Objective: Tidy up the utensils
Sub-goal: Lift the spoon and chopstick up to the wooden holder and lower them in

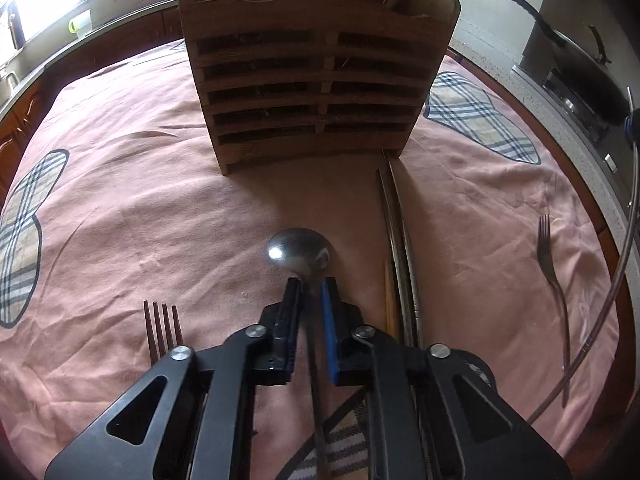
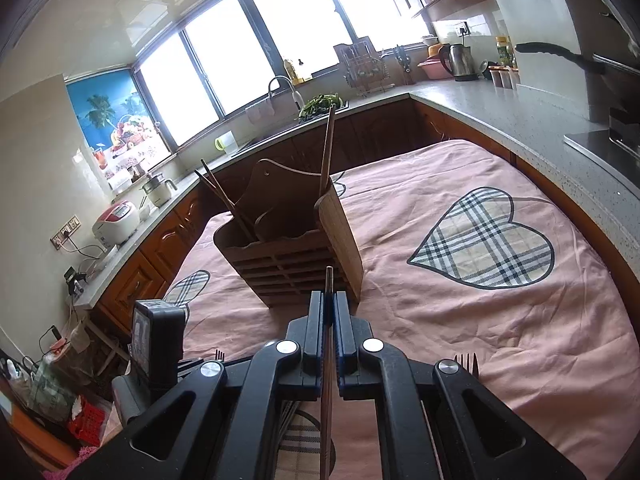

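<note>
Surface: pink cloth (image 1: 140, 184) with plaid heart patches, spread over the table.
Holder: wooden utensil holder (image 1: 312, 80) upright mid-cloth, chopsticks already inside.
Left gripper (image 1: 311, 284): narrow, clamping the spoon (image 1: 299, 249) by its neck.
Right gripper (image 2: 329, 296): pinched on a chopstick (image 2: 328, 360), near the holder.
Loose: forks (image 1: 552, 264) and chopsticks on the cloth.
Room: kitchen; speckled grey counter (image 2: 500, 112), sink beneath bright windows (image 2: 240, 48), wok (image 1: 580, 68).
</note>
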{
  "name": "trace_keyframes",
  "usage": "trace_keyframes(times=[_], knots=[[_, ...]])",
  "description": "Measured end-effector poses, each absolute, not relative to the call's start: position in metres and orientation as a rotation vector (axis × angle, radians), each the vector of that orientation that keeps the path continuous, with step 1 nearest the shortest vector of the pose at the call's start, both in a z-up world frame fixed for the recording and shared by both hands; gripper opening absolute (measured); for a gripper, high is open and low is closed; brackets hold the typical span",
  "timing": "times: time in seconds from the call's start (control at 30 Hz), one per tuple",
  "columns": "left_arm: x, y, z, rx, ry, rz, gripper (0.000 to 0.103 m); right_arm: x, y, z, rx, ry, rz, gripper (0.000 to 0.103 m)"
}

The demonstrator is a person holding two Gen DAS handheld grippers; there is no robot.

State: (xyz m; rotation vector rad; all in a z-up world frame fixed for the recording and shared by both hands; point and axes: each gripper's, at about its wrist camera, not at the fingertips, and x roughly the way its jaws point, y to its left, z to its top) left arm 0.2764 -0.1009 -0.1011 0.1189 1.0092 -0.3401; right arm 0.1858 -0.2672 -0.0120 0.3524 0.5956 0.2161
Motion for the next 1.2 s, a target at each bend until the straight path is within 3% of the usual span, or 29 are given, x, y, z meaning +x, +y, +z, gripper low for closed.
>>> trace_keyframes(times=[0.67, 1.2], knots=[[0.235, -0.04, 0.023, -0.119, 0.703, -0.377, 0.002, 0.185, -0.265, 0.031, 0.336, 0.496, 0.229, 0.004], [0.245, -0.013, 0.071, -0.158, 0.554, -0.329, 0.002, 0.199, -0.263, 0.057, 0.327, 0.408, 0.233, 0.004]])
